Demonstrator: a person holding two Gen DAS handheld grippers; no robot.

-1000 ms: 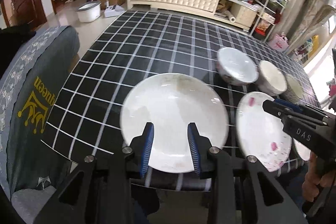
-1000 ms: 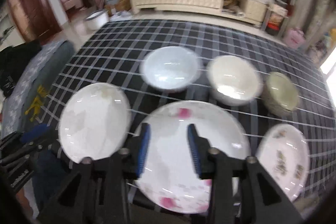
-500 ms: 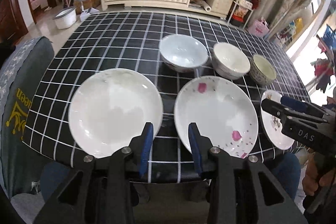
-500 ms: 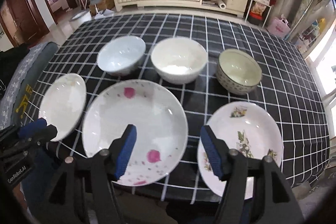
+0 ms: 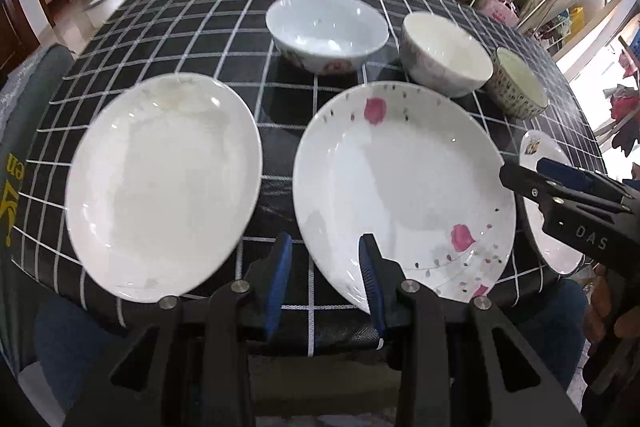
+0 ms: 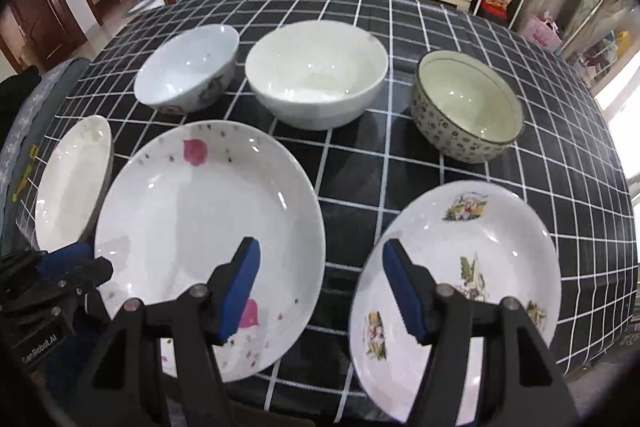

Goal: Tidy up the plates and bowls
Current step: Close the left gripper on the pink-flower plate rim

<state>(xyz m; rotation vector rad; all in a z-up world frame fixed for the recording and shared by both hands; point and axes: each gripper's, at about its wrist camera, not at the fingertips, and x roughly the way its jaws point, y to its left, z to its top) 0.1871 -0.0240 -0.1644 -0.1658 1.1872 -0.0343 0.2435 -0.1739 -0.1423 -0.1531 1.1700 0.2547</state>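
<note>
Both my tongs, left (image 5: pixel 323 277) and right (image 6: pixel 320 287), have neared the round pink-petalled white ceramic plate (image 6: pixel 208 227), spread, empty (slippery, brittle): grip its near rim.

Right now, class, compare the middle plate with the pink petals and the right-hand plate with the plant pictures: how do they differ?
The pink-petal plate carries pink petals and small specks; the plant-picture plate carries green and yellow plant pictures. The pink-petal plate lies in front of the two left bowls, the plant-picture plate in front of the patterned bowl. Both are white, empty and flat on the checked cloth.
</note>
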